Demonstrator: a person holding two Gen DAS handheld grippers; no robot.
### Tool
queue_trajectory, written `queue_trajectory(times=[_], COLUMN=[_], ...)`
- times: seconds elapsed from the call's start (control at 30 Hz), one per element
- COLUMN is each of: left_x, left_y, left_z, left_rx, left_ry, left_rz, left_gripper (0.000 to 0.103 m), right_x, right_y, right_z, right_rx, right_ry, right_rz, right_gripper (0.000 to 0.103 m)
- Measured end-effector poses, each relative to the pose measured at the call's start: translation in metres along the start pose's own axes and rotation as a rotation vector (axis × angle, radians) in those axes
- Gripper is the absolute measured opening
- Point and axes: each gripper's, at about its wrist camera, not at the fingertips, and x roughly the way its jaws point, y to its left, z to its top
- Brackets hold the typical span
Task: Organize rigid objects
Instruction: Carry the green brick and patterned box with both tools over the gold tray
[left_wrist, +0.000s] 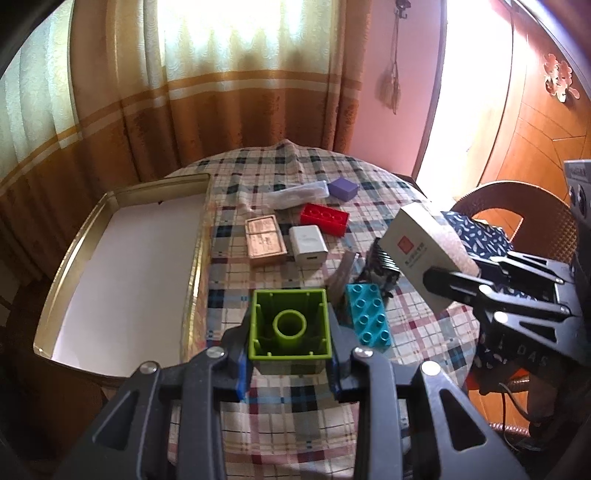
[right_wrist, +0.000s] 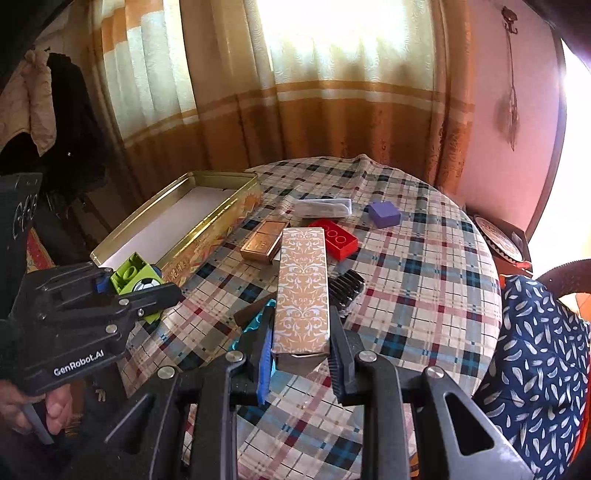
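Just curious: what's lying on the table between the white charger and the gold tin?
A small copper-coloured box lies between the charger and the tin, seen in the left wrist view.

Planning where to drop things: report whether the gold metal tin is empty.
Empty: the gold metal tin shows only bare white lining; its near end is hidden.

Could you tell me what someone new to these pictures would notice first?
Each claw holds something above the plaid table: the left claw grips a green block, the right claw a long patterned box. At the table's left edge an open gold tin stands, white inside.
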Motion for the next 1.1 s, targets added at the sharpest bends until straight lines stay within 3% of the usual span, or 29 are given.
queue_trajectory(times=[1.1], left_x=[-0.006], left_y=[0.037], left_z=[0.015], left_rx=[-0.040], left_ry=[-0.050], left_rz=[0.082], left_gripper=[0.030], right_x=[0.007], right_y=[0.035], right_z=[0.020], right_rx=[-0.080], right_ry=[-0.053], right_rz=[0.018], right_gripper=[0.027])
